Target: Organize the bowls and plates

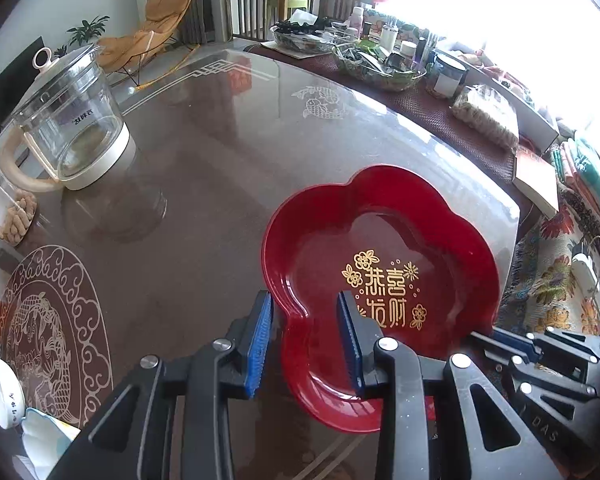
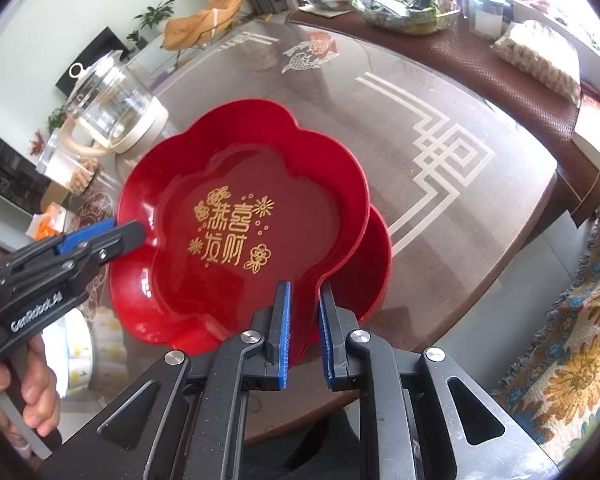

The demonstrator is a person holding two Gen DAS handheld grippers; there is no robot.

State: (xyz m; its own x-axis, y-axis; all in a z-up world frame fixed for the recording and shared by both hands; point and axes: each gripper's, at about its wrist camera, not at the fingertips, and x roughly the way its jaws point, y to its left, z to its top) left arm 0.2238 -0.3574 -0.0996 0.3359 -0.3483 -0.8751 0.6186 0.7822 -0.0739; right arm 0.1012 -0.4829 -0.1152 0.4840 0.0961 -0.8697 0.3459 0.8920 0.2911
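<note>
Right hand-held gripper [image 2: 303,320]: nearest to the camera; its blue pads stand a little apart on both sides of the near rim of the upper red plate, and I cannot tell if they press the rim.
Left hand-held gripper [image 1: 305,320]: jaws wide apart, one pad outside the plate's left rim and one pad over its inside; the right view shows its tip [image 2: 126,234] at that rim.
Upper red plate [image 2: 240,224]: flower-shaped, with gold characters; it lies shifted on top of a second plate, not nested straight.
Lower red plate [image 2: 374,264]: same shape; only its right lobes show from under the upper one.
Position: both plates are near the front right corner of the tabletop [image 2: 440,128], and the lower one reaches close to the front edge.
Free room: bare glass surface behind and to the right of the plates, up to the white line pattern.
Left side: glass kettle [image 1: 70,120] stands well apart, near the left edge.
Front left corner: white bowl [image 1: 0,392], tilted, beside other white dishes.
Far edge: glass trays with clutter [image 1: 376,66] on a brown mat.
</note>
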